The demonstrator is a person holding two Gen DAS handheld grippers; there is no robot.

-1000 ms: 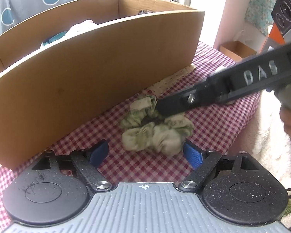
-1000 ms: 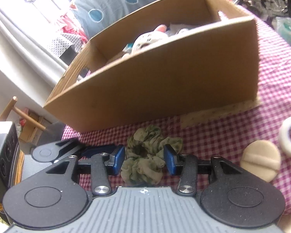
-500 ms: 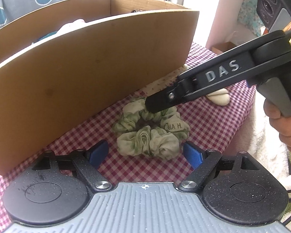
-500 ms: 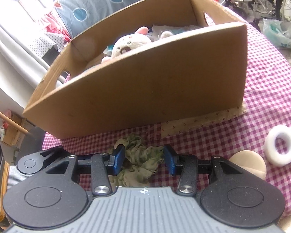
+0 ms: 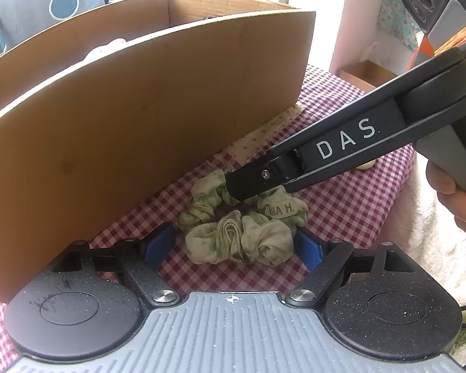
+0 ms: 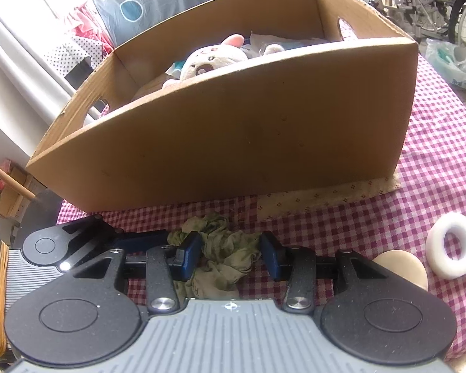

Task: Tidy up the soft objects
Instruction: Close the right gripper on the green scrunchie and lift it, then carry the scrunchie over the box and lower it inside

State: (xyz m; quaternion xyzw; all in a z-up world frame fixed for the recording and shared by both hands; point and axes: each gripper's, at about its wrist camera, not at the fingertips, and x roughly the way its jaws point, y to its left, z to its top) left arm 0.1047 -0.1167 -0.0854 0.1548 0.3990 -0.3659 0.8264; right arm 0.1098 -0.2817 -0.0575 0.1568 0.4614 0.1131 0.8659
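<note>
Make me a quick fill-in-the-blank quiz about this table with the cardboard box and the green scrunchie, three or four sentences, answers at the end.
1. The green scrunchie lies on a red and white ____ tablecloth.
2. A white plush toy sits ____ the cardboard box.
3. The white foam ring lies on the cloth ____ the box.
4. The scrunchie's label shows the letters "NA" and ____.

Missing words: checked; inside; outside; H
</note>
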